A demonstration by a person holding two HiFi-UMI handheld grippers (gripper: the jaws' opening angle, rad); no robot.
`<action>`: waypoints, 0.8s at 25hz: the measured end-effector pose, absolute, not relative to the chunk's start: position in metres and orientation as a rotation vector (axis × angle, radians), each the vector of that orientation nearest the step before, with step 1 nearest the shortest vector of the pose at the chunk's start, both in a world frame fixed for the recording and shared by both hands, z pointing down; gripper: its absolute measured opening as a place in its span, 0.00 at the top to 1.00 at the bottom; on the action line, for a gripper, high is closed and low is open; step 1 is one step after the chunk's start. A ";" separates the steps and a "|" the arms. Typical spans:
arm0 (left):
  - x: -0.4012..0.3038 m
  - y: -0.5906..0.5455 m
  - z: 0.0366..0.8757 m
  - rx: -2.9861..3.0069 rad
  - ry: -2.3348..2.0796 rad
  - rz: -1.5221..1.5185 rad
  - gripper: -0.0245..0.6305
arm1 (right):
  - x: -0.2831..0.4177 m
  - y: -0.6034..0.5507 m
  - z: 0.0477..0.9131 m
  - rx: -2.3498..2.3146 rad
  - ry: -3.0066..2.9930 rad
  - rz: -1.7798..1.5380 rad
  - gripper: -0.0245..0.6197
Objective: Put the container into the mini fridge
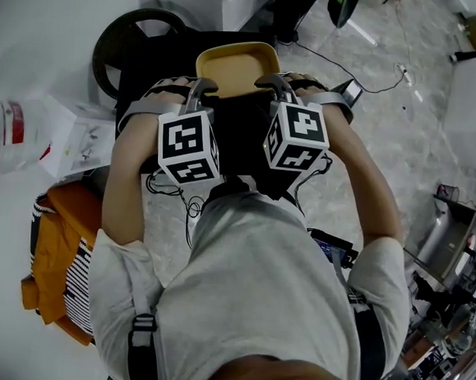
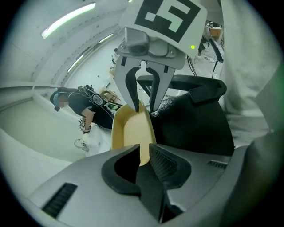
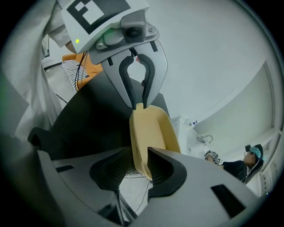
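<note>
Container (image 1: 234, 67): yellow, shallow, empty, sitting on black top (image 1: 242, 127) ahead of person. Left claw (image 1: 203, 87) open, astride near-left rim, gap showing beside one pad. Right claw (image 1: 271, 81) open, astride near-right rim, not clamped.

Container (image 1: 234, 68), near end out of sight

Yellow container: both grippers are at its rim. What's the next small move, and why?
Probably close both jaws. The left gripper and right gripper each straddle a wall of the yellow container, but neither looks clamped yet, so lifting now could drop it.
</note>
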State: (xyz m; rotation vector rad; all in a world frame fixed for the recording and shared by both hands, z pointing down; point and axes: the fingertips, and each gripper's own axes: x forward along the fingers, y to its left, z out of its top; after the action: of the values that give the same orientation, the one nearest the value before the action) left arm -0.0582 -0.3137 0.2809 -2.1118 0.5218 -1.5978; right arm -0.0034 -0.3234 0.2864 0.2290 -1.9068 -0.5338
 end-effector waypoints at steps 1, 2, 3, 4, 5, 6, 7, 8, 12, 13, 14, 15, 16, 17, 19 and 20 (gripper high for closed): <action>-0.058 -0.312 0.279 -2.126 0.522 -1.599 0.85 | -0.002 -0.324 0.288 0.225 -1.901 -0.533 0.76; -0.057 -0.311 0.276 -2.140 0.521 -1.598 0.85 | -0.001 -0.325 0.288 0.223 -1.899 -0.531 0.76; -0.056 -0.309 0.275 -2.153 0.514 -1.595 0.85 | 0.000 -0.325 0.289 0.223 -1.899 -0.527 0.76; -0.056 -0.308 0.277 -2.161 0.501 -1.590 0.85 | 0.002 -0.326 0.291 0.223 -1.899 -0.523 0.76; -0.055 -0.307 0.278 -2.167 0.491 -1.586 0.85 | 0.003 -0.326 0.292 0.223 -1.899 -0.519 0.76; -0.055 -0.305 0.279 -2.173 0.483 -1.581 0.85 | 0.004 -0.327 0.294 0.222 -1.899 -0.515 0.76; -0.053 -0.303 0.279 -2.185 0.477 -1.575 0.85 | 0.004 -0.327 0.296 0.222 -1.900 -0.513 0.76; -0.052 -0.301 0.278 -2.204 0.471 -1.568 0.85 | 0.004 -0.327 0.297 0.223 -1.904 -0.513 0.77; -0.054 -0.299 0.287 -2.199 0.468 -1.612 0.85 | 0.003 -0.329 0.295 0.243 -1.924 -0.523 0.84; -0.057 -0.302 0.293 -2.171 0.477 -1.636 0.85 | 0.002 -0.328 0.295 0.242 -1.927 -0.522 0.85; -0.060 -0.304 0.298 -2.153 0.487 -1.652 0.85 | 0.001 -0.327 0.295 0.238 -1.929 -0.521 0.86; -0.061 -0.306 0.301 -2.148 0.494 -1.658 0.85 | 0.001 -0.326 0.296 0.233 -1.929 -0.522 0.86; -0.061 -0.306 0.303 -2.149 0.499 -1.659 0.85 | 0.000 -0.325 0.297 0.228 -1.929 -0.523 0.86; -0.061 -0.307 0.305 -2.148 0.501 -1.658 0.85 | 0.000 -0.324 0.297 0.226 -1.929 -0.523 0.86; -0.060 -0.311 0.306 -2.139 0.512 -1.642 0.85 | -0.001 -0.323 0.296 0.227 -1.932 -0.519 0.87; -0.058 -0.313 0.305 -2.141 0.519 -1.622 0.85 | -0.001 -0.323 0.296 0.230 -1.934 -0.515 0.87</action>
State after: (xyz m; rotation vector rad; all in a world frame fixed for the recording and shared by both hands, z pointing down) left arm -0.0577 -0.3130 0.3050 -2.1408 0.5189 -1.6223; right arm -0.0010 -0.3227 0.2960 0.2299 -1.9336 -0.5148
